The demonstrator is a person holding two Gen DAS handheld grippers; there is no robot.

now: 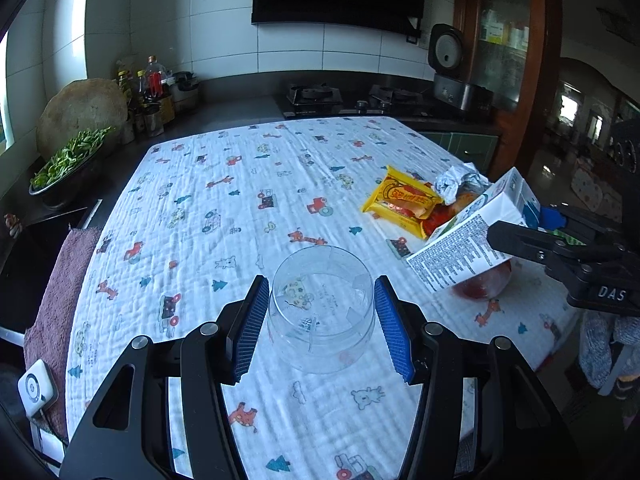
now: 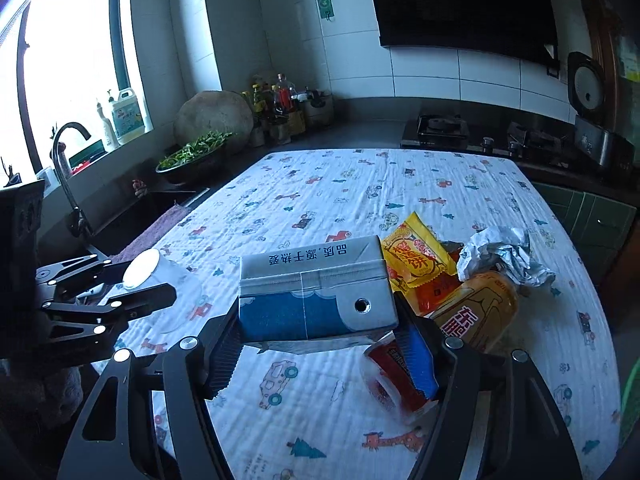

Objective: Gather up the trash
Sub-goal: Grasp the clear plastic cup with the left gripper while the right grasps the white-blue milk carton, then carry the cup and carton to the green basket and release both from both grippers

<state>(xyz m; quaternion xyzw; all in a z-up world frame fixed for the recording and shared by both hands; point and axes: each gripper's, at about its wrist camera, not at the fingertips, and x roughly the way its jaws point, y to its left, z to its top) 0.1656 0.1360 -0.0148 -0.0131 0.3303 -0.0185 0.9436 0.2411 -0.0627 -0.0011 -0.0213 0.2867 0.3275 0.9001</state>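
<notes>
Your milk carton (image 2: 316,292) hides part of the red cup (image 2: 394,384) behind it. The crumpled foil (image 2: 500,256) covers the amber bottle's (image 2: 476,312) top; its label print is cut short.

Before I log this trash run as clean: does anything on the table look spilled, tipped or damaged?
No spill shows. The milk carton is held tilted off the cloth in the right gripper. A red-labelled cup lies on its side beside the amber bottle, and the foil is crumpled. The clear cup sits between the left gripper's pads.

Both wrist cameras look down along their claws, sharing the tablecloth (image 1: 224,216) (close).
</notes>
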